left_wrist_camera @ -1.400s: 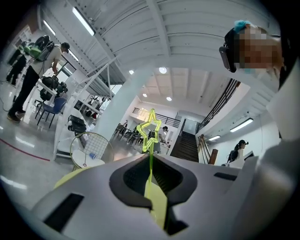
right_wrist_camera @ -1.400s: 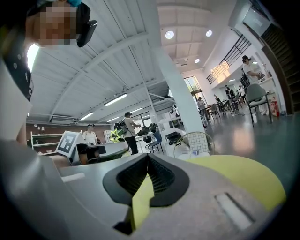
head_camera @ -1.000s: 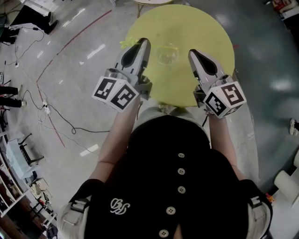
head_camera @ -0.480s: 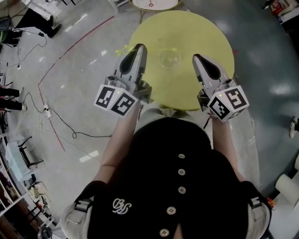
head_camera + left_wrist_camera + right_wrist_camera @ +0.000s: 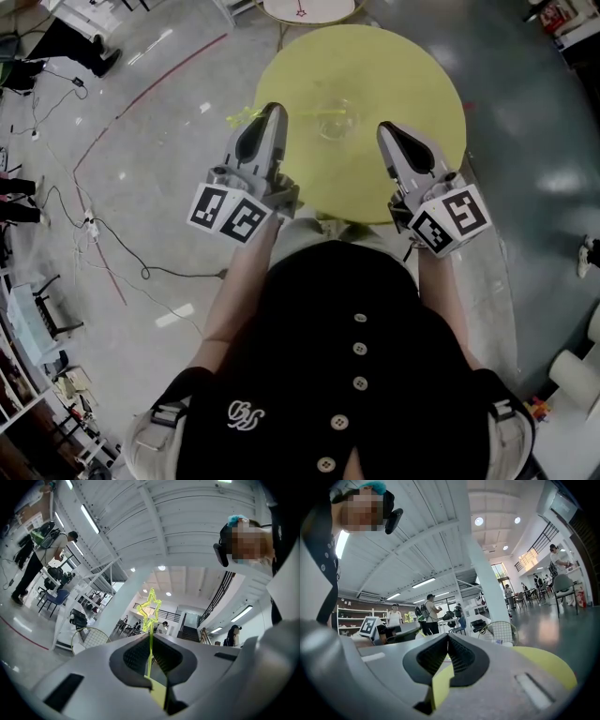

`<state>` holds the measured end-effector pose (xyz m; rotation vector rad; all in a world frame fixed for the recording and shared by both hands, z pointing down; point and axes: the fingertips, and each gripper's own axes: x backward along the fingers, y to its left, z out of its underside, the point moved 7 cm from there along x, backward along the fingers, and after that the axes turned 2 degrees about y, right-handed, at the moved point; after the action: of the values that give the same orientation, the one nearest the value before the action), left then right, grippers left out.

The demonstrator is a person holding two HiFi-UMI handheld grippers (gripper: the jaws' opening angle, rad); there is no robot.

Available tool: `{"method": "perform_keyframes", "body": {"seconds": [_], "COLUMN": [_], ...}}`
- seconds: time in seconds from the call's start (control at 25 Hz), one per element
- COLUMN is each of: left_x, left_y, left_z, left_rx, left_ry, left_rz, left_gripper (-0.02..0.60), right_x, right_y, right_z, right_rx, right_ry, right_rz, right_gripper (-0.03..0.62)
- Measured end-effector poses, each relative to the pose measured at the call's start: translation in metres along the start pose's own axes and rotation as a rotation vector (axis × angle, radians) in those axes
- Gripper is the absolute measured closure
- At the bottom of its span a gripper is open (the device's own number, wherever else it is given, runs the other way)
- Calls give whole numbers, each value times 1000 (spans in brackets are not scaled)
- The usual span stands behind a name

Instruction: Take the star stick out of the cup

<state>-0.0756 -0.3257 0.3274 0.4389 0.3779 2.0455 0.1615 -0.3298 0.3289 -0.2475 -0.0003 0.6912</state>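
In the left gripper view, the left tongs (image 5: 150, 651) are clamped shut on the thin stem of the yellow-green star stick (image 5: 151, 609), whose star rises above the jaw tips at frame centre. In the head view, the star pokes out left of those tongs, clear of the clear cup (image 5: 336, 120) on the round yellow counter (image 5: 394, 66) in the upper middle. The right tongs (image 5: 447, 641) are closed with nothing between them, lower right of the cup.

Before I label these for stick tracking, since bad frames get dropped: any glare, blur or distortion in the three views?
Head view: sharp, but glare streaks the glossy floor and the clear cup barely shows on the yellow table. Left gripper view: fisheye bend, dark corners, star stick crisp. Right gripper view: same bend, ceiling lamps blown out.
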Motion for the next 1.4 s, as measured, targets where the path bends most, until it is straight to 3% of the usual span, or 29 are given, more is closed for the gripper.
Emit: {"method": "perform_keyframes", "body": {"seconds": [0.4, 1.4], "left_x": [7, 14], "left_y": [0, 6], "left_z": [1, 13], "left_rx": [-27, -6], "left_ry": [24, 56], "left_rz": [5, 5], "left_gripper": [558, 558], "right_x": [-1, -10], "right_y": [9, 28], "right_z": [11, 21], "right_rx": [0, 40], "right_ry": [11, 24], "right_rz": [30, 20], "right_gripper": [591, 591]}}
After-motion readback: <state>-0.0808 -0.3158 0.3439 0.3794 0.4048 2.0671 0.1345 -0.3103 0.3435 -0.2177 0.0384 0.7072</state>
